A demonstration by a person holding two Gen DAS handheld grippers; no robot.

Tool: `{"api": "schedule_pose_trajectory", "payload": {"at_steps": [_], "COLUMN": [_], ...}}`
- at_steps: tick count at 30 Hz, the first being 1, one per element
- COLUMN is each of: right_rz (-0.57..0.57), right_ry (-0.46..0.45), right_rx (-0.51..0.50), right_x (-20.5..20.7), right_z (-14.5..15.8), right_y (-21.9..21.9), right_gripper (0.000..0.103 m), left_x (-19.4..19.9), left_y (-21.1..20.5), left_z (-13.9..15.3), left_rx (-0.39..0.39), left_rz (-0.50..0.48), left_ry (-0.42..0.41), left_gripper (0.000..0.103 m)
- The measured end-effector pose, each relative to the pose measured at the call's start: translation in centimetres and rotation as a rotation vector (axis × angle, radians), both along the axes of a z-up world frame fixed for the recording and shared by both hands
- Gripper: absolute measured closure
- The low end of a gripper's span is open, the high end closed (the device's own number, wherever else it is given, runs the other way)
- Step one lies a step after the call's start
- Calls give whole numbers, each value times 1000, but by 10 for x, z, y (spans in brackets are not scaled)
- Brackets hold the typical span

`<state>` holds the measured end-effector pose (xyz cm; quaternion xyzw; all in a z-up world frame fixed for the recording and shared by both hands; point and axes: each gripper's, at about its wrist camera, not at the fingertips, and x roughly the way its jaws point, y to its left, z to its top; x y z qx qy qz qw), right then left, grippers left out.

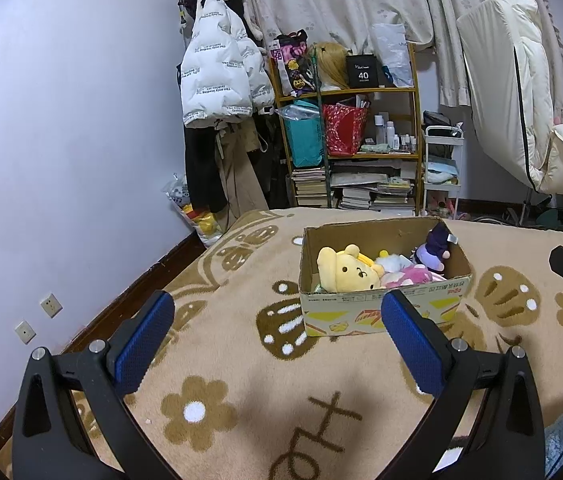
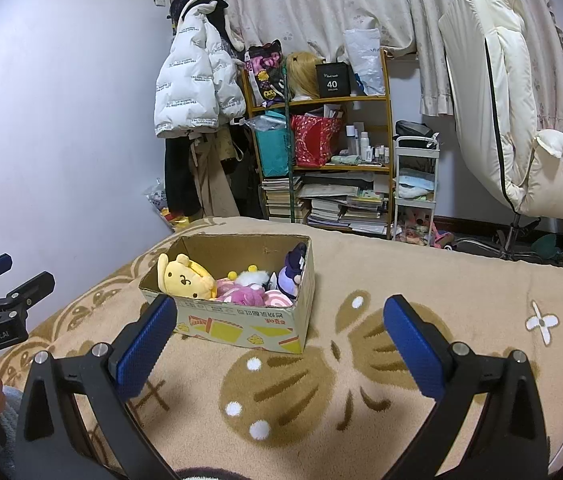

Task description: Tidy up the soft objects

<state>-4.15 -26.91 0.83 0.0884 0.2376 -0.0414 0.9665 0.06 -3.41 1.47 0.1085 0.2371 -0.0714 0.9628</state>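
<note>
Open-topped cardboard box (image 1: 385, 312) mid-blanket (image 1: 241, 360) — bare blanket all round

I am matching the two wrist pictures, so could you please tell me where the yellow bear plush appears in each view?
Left wrist view: the yellow bear plush lies at the left end of the cardboard box, just right of picture centre.
Right wrist view: the same plush lies at the box's left end, left of centre, above the near left finger.
Shared landmark: the black "40" box on the wooden shelf's top level.
</note>
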Motion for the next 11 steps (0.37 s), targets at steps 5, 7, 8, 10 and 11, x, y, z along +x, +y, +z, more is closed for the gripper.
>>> {"api": "schedule_pose_trajectory", "payload": {"at_steps": [5,7,8,10,11], "right_rz": [0,0,1,0,-1], "right_ry": [1,0,0,0,0], "right_rx": [1,0,0,-1,-1], "right_x": [0,0,0,0,0], "right_z": [0,0,0,0,0], "right_y": [-1,-1,0,-1,-1], "right_gripper": [0,0,0,0,0], "left_x": [1,1,1,1,1], "left_y": [1,1,1,2,1], "left_z": [0,-1,-1,-1,-1], "left_rx": [-3,0,1,-2,-3], "left_rz": [-2,-2,0,-3,-5], "left_ry": [4,3,2,4,7], "left_gripper": [1,1,1,1,1]}}
